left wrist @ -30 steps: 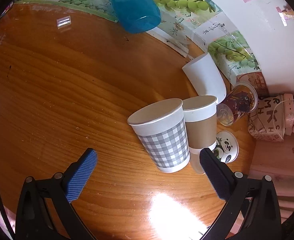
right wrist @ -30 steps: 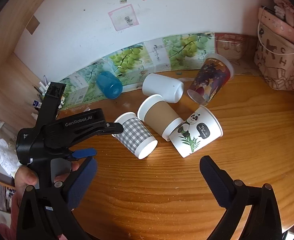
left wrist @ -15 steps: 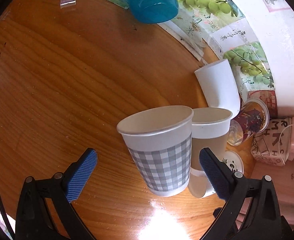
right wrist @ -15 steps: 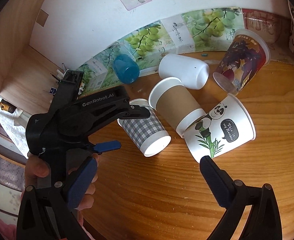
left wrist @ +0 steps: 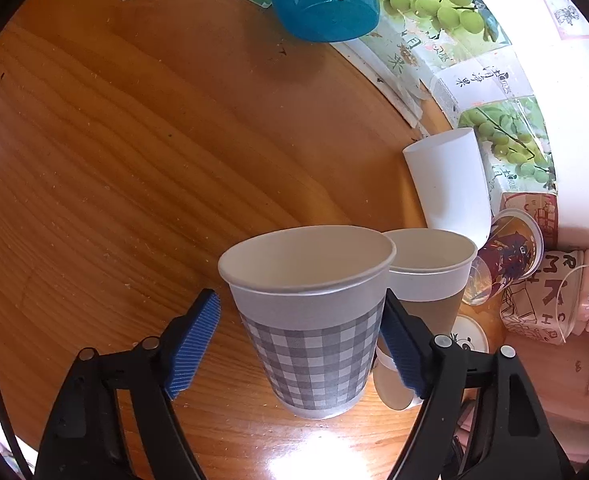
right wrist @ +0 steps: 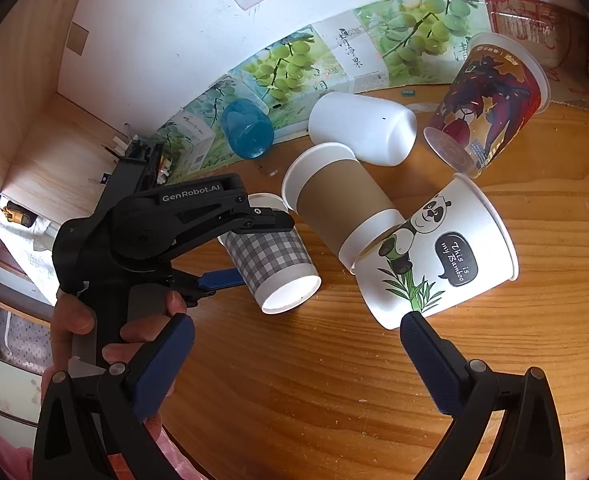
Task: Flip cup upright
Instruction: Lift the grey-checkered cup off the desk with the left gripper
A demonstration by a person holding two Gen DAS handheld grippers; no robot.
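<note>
A grey checked paper cup lies on its side on the wooden table; it also shows in the right wrist view. My left gripper is open and straddles this cup, one blue pad on each side; the right pad looks close to the cup wall, with a small gap at the left pad. The left gripper also shows in the right wrist view. My right gripper is open and empty, just in front of the panda cup.
Other cups lie on their sides: a brown-sleeved cup touching the checked one, a white cup, a red printed cup, a blue plastic cup. Grape-print boxes line the wall. A patterned bag stands at right.
My left gripper has moved forward around the checked cup and its jaws have narrowed. My right gripper has moved closer to the cups.
</note>
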